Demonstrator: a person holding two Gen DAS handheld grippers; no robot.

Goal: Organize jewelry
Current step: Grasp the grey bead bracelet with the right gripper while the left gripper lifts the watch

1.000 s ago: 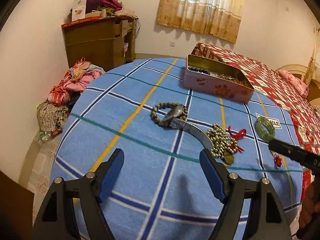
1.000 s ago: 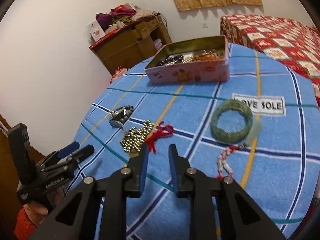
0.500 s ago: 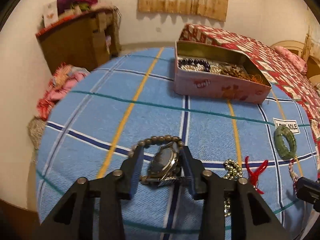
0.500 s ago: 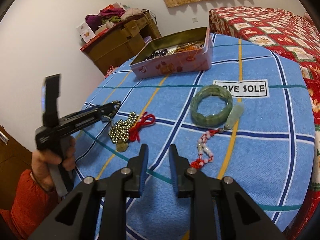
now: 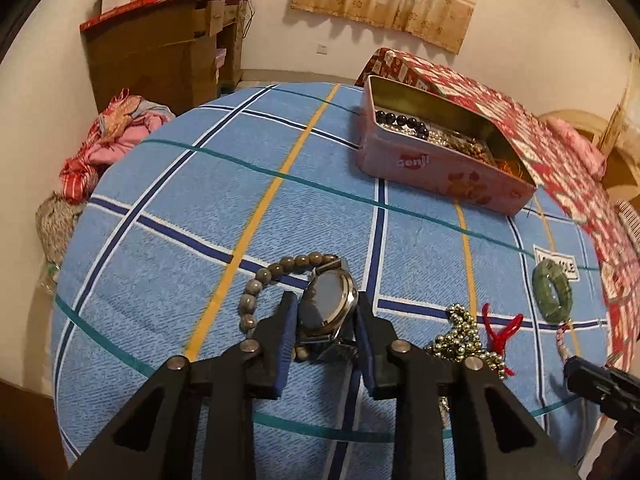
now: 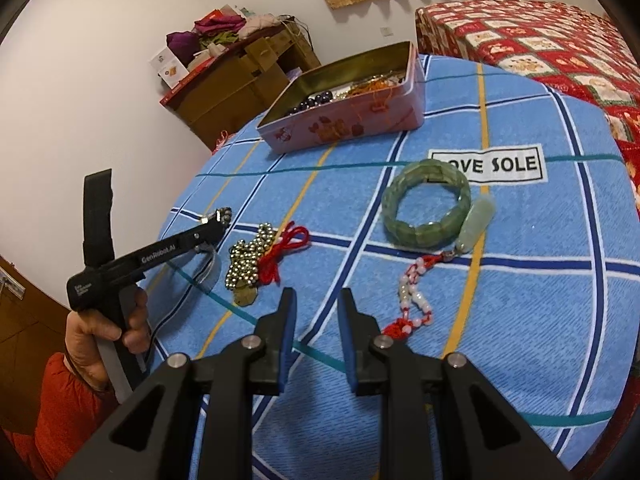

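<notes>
My left gripper [image 5: 326,312] is shut on a metal wristwatch [image 5: 330,308], its case held between the blue pads just above the blue checked cloth [image 5: 240,200]. A grey bead bracelet [image 5: 276,276] lies under and beside the watch. In the right wrist view the left gripper [image 6: 218,220] shows at the left with the watch strap hanging below it. My right gripper [image 6: 318,308] hovers over the cloth, empty, its pads a narrow gap apart. A gold bead string with red cord [image 6: 256,258], a green jade bracelet [image 6: 426,204] and a pink bead charm [image 6: 414,300] lie ahead of it.
An open pink tin [image 5: 440,168] holding several bead strings stands at the far side of the cloth; it also shows in the right wrist view [image 6: 344,120]. A red patterned bedspread [image 6: 540,40] lies behind. A wooden cabinet [image 5: 160,52] and a clothes pile [image 5: 116,140] are off to the left.
My left gripper moved in, closed on the watch and has lifted it slightly off the cloth. My right gripper has drifted a little and stayed empty.
</notes>
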